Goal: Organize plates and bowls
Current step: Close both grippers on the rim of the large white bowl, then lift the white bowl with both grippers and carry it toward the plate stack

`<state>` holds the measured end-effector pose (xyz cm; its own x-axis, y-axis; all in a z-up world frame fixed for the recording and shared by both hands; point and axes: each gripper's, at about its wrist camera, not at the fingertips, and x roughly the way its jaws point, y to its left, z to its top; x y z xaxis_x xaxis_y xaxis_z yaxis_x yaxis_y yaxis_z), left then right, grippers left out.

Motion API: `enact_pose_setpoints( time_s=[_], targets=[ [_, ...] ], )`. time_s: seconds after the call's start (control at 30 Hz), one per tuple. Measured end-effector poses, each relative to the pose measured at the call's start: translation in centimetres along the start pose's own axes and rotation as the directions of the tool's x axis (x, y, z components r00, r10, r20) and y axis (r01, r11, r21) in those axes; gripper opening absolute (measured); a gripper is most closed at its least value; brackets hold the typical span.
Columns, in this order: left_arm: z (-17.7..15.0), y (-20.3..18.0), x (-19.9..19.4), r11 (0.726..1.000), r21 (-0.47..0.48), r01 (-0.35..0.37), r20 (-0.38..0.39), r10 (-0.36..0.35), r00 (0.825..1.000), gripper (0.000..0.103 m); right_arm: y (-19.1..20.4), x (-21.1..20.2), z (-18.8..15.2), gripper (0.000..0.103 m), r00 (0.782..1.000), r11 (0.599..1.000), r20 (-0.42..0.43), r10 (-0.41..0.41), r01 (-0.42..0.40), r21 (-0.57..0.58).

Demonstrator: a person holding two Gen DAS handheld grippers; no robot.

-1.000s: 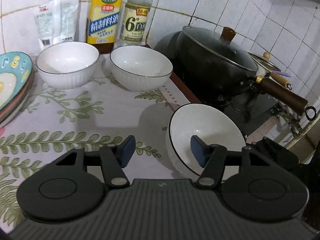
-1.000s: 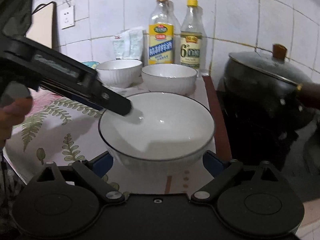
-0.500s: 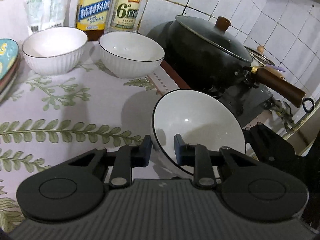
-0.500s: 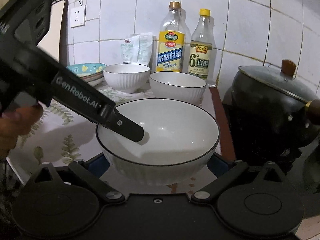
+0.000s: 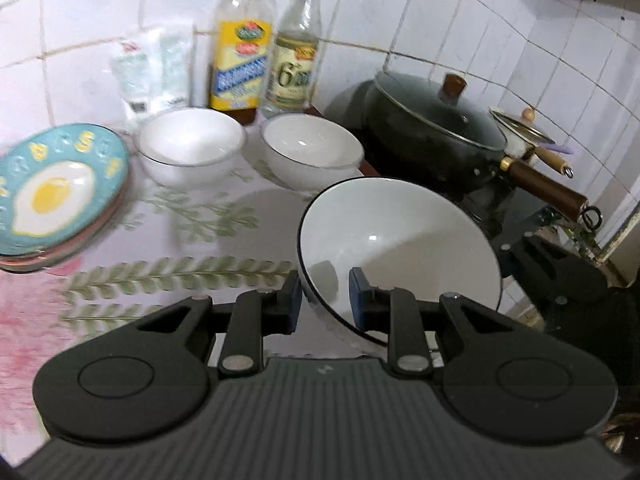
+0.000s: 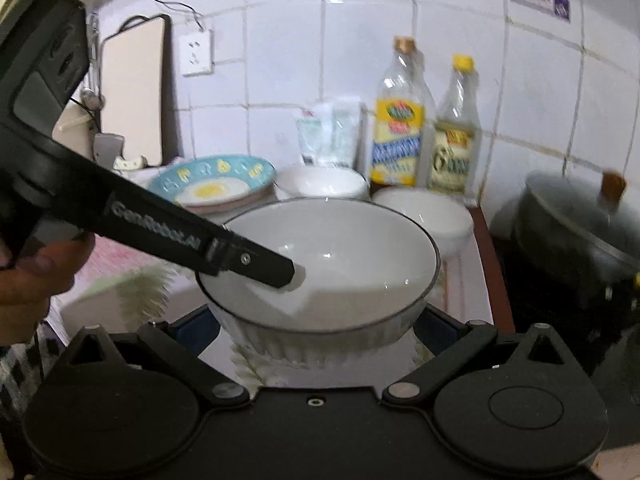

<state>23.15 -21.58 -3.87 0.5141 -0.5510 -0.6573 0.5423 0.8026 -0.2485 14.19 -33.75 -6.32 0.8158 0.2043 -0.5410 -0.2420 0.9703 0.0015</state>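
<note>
1. A white bowl with a dark rim (image 5: 400,248) is being held off the leaf-print tablecloth (image 5: 172,276), at the counter's right edge next to the stove; in the left wrist view it is tilted, its opening facing up and toward the camera.
2. The left gripper (image 5: 324,300) is being kept clamped on the bowl's near-left rim, one blue pad outside the wall and one inside; its jaws have just been closing onto that rim.
3. The right gripper (image 6: 318,330) is being held around the bowl's ribbed base, with a blue pad at each side; actual contact cannot be told, since both pads are partly hidden by the bowl.
4. In the right wrist view the left gripper's black finger (image 6: 256,262) is being seen reaching over the rim into the bowl, with a person's hand (image 6: 36,276) at the frame's left edge.
5. Two more white bowls (image 5: 192,148) (image 5: 312,152) are being left side by side further back on the cloth, apart from the held bowl.
6. A stack of plates (image 5: 56,192), topped by a blue fried-egg plate, is being shown left of those bowls.
7. Two bottles (image 5: 240,60) (image 5: 296,60) and a white packet (image 5: 152,72) are being shown against the tiled wall.
8. A dark lidded pot (image 5: 432,136) with a wooden handle is being shown on the stove to the right.
</note>
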Motion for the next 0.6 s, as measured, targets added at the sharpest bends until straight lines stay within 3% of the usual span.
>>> enact_pose_setpoints(
  time_s=[0.27,0.6],
  targets=[
    [0.4,2.7,-3.8,0.997,-0.042,-0.06,0.042,0.062,0.997,0.024,2.9,0.5,2.7,0.103,0.998,0.996,0.03,0.063,-0.06,-0.072],
    [-0.4,6.0,-3.7,0.984,-0.102,-0.149,0.053,0.155,0.986,0.024,4.3,4.3,3.1,0.103,0.986,0.984,0.035,0.161,-0.158,-0.077]
  ],
)
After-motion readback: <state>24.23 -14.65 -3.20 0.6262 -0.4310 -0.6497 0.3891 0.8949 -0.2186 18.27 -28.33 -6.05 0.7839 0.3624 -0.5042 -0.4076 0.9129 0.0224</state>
